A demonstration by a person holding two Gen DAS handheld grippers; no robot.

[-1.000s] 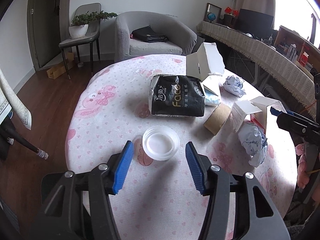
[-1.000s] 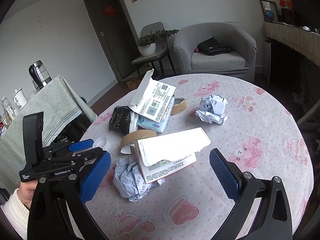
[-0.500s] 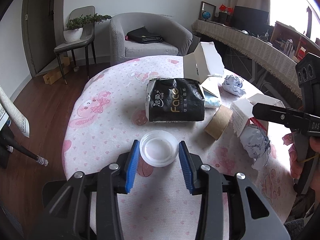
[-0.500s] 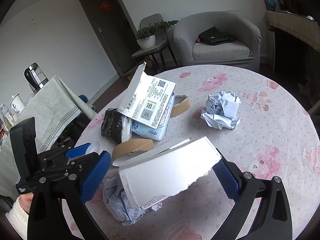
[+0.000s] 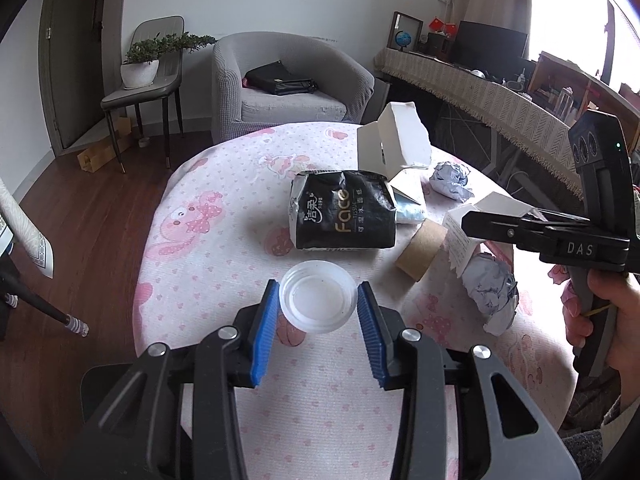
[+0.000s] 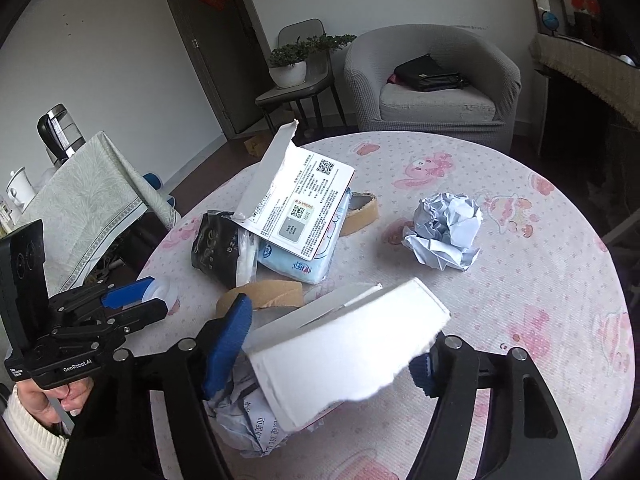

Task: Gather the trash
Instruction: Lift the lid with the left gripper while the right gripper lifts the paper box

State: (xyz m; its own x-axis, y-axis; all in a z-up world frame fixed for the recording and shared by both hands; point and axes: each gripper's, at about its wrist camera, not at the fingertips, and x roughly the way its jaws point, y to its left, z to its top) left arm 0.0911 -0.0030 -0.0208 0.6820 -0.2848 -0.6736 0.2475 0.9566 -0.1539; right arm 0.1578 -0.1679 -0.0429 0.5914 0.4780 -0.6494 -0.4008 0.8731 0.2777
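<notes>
My left gripper (image 5: 318, 305) is shut on a clear plastic lid (image 5: 319, 297) near the front of the round table (image 5: 224, 208); its blue pads touch both sides. My right gripper (image 6: 332, 342) is shut on a torn white cardboard box (image 6: 344, 356), tilted up over a crumpled paper (image 6: 244, 420). On the table lie a black tissue pack (image 5: 344, 216), cardboard tape rolls (image 5: 420, 250), a second open white box (image 6: 296, 196) and a crumpled paper ball (image 6: 444, 228).
A blue wipes pack (image 6: 300, 256) lies under the open box. A grey armchair (image 5: 288, 84) with a black bag, a chair with a potted plant (image 5: 144, 68) and a long sideboard (image 5: 500, 96) stand beyond the table. A cloth-covered stand with a kettle (image 6: 60, 132) is at left.
My left gripper moved forward and closed on the plastic lid. My right gripper closed on the white box, which has tipped up between the fingers.
</notes>
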